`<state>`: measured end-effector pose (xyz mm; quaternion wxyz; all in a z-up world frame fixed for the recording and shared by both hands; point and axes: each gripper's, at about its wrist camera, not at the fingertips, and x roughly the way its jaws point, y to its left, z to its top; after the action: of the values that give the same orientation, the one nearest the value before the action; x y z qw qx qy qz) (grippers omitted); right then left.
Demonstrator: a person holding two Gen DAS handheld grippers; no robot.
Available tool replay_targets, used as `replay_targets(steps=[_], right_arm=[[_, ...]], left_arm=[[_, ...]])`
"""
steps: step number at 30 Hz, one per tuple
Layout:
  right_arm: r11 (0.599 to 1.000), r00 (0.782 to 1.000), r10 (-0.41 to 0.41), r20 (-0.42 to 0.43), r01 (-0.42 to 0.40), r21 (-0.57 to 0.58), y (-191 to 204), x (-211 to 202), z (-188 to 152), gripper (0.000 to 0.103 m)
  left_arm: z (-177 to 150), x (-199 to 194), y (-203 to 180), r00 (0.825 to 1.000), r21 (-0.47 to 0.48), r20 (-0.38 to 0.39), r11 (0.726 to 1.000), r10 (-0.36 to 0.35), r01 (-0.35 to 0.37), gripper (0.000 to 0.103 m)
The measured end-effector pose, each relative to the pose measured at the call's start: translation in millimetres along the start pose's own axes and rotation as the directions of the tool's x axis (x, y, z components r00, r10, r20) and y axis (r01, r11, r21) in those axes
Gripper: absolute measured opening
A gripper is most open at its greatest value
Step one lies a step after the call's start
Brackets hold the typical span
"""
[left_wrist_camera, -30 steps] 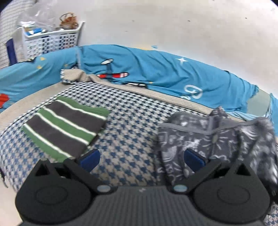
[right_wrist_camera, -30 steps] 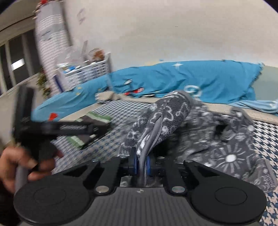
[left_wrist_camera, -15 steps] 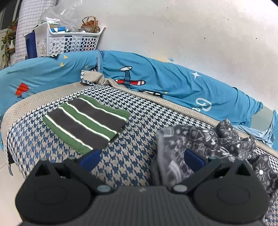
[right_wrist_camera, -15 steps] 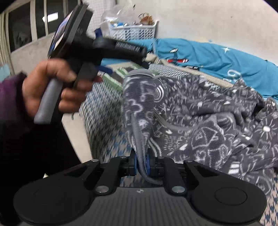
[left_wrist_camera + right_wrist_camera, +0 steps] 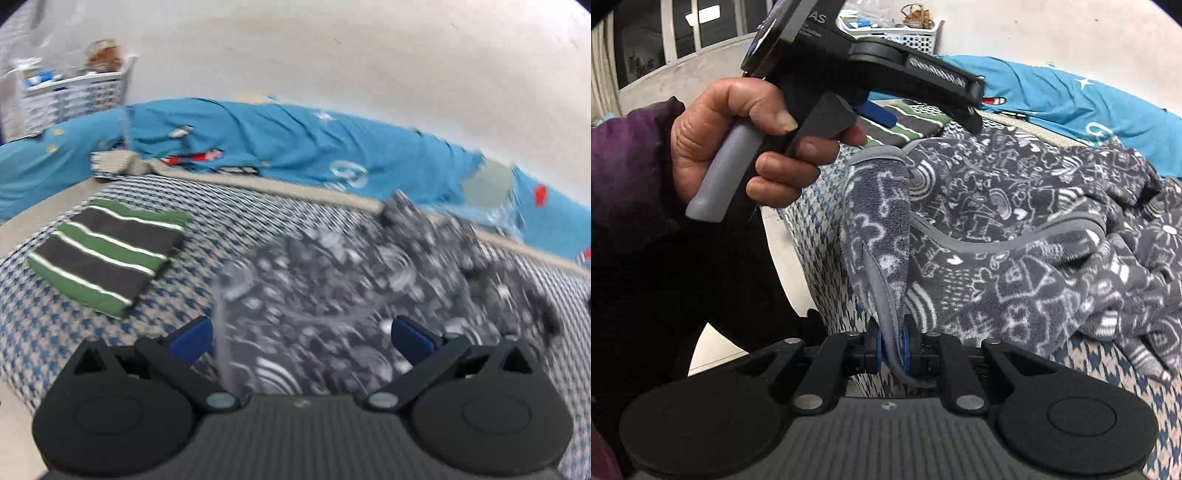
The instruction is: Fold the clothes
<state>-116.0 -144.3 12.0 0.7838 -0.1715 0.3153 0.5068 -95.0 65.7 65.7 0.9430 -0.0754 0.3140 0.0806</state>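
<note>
A grey fleece garment with white doodle print lies crumpled on the houndstooth bed cover; it also shows in the left wrist view. My right gripper is shut on its grey-trimmed edge at the bed's front edge. My left gripper is open, its blue pads on either side of the garment's near edge, just above it. The left gripper also shows in the right wrist view, held in a hand. A folded green, black and white striped garment lies at the left.
A blue printed duvet is bunched along the wall behind the bed. A white laundry basket stands at the far left. The bed's front edge drops to a pale floor.
My left gripper has swung right and forward over the grey garment's near edge. My right gripper has pulled the held edge toward the bed's front; the garment is spread wider.
</note>
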Motion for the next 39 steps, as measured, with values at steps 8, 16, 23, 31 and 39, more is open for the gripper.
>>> replay_targets(steps=[8,16,23,31,39], right_arm=[[0.999,1.000,0.013,0.028,-0.014,0.041,2,-8,-1,0.023],[0.995,0.995,0.088,0.044,-0.091,0.048,14,-15,-4,0.026],[0.997,0.997,0.053,0.049,-0.056,0.058,15,-16,2,0.026],[0.998,0.997,0.014,0.072,-0.018,0.055,1,-23,13,0.033],[0.986,0.989,-0.118,0.088,0.106,0.128,-50,-36,21,0.034]], left_arm=[[-6,5,2,0.997,-0.006,-0.024,0.998,0.067,-0.067,0.103],[-3,3,49,0.988,-0.170,-0.047,0.974,0.146,-0.152,0.103],[-6,-2,71,0.982,-0.268,-0.068,0.945,0.175,-0.187,0.103],[-7,1,68,0.984,-0.259,-0.073,0.950,0.162,-0.175,0.103],[2,11,36,0.988,-0.168,-0.041,0.974,0.148,-0.153,0.103]])
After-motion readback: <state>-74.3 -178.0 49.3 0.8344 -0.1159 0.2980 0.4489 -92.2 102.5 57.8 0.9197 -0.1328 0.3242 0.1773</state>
